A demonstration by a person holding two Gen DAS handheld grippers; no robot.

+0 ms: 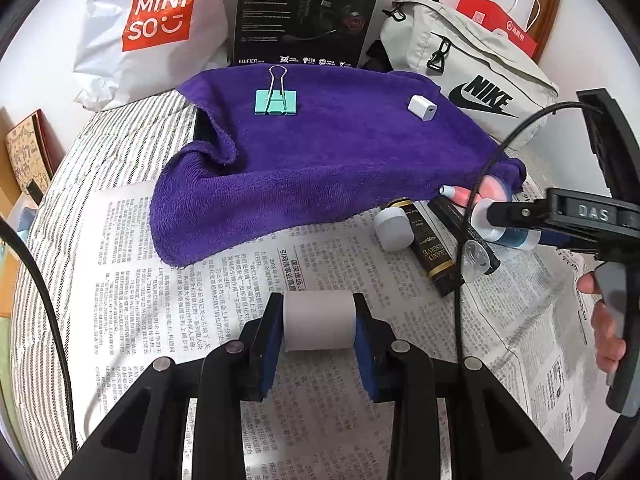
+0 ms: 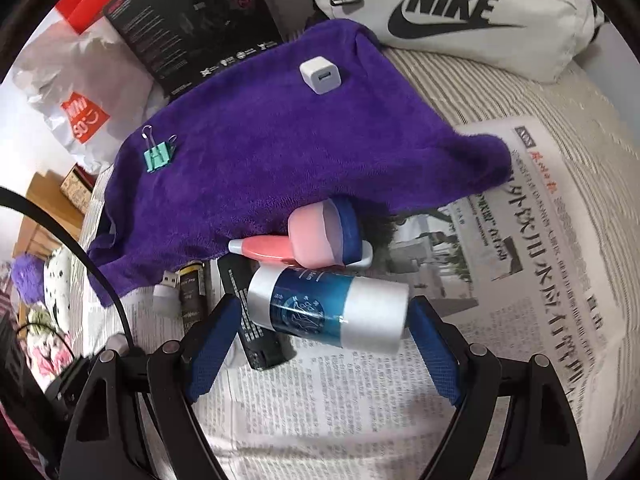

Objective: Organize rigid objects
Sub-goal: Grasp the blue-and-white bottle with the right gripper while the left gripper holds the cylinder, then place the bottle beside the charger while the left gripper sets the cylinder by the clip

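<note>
Left tongs (image 1: 319, 322) are clamped narrow on a small white roll (image 1: 319, 320), its 2 ends pinned between the blue pads, above the newspaper (image 1: 180, 280) with its columns of Chinese print. Over on the right, the right tongs (image 2: 320, 320) stand wide, blue pads either side of a blue-and-white bottle (image 2: 328, 310) lying on its side; there's a sliver of gap at each end, so no squeeze on it. Whether it rests on the paper or on the black tube (image 2: 256, 340) beneath, I can't tell.

Just behind that bottle sits a pink-and-blue jar (image 2: 324, 236) and a pink tube (image 2: 264, 248), at the edge of the purple towel (image 2: 260, 160). A dark bottle reading "GRAND RESERVE" (image 1: 430, 248) lies beside a white cap (image 1: 392, 228).

Up on the towel, well apart: a mint binder clip (image 1: 276, 102) and a white charger cube (image 1: 422, 107).

Backdrop reads clearly: a white "MINISO" bag (image 1: 156, 16), a black "EDIFIER" headset box (image 1: 304, 12), a pale "NIKE" bag (image 1: 480, 80), and "DAS" on the right tongs' body.
</note>
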